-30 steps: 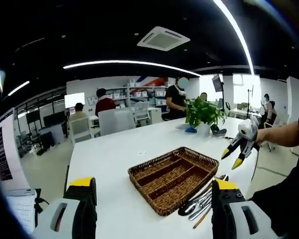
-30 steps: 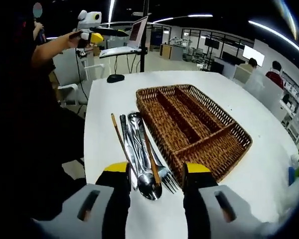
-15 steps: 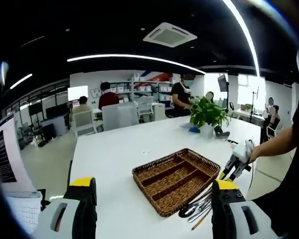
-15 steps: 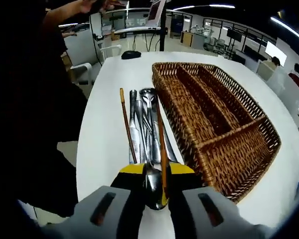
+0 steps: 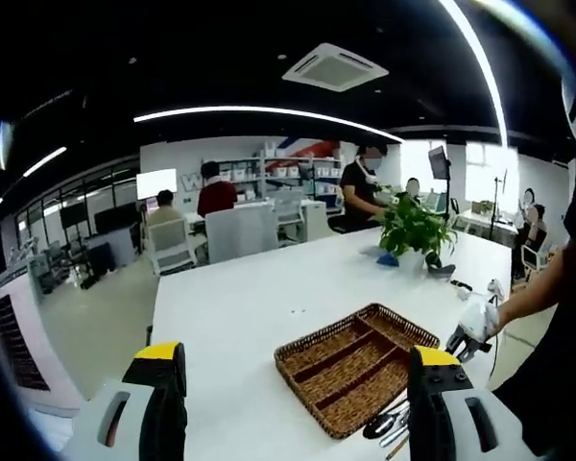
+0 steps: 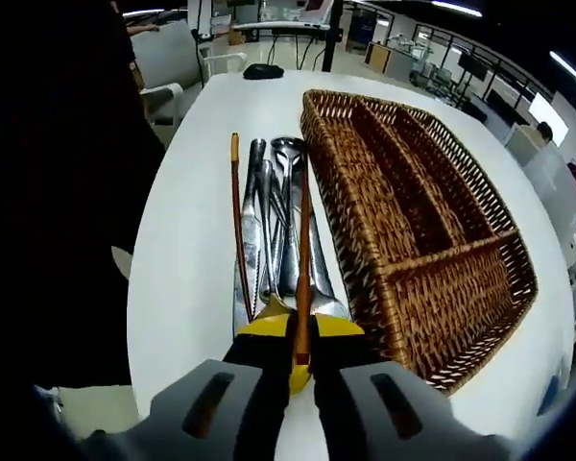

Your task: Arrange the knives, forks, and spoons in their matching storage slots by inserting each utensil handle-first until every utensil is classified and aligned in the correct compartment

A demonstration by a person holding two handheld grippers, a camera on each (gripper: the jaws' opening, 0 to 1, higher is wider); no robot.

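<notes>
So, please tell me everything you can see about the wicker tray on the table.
The wicker tray is a brown woven rectangle with a low rim, lying flat on the white table. Woven dividers split it into three long slots and one cross slot at the end nearer the right gripper. All slots look empty. A pile of utensils lies alongside one long side, very close; I cannot tell if it touches the rim. The left gripper view shows the tray too.

Open office: white table (image 5: 269, 307), ceiling light strips (image 5: 259, 113).
</notes>
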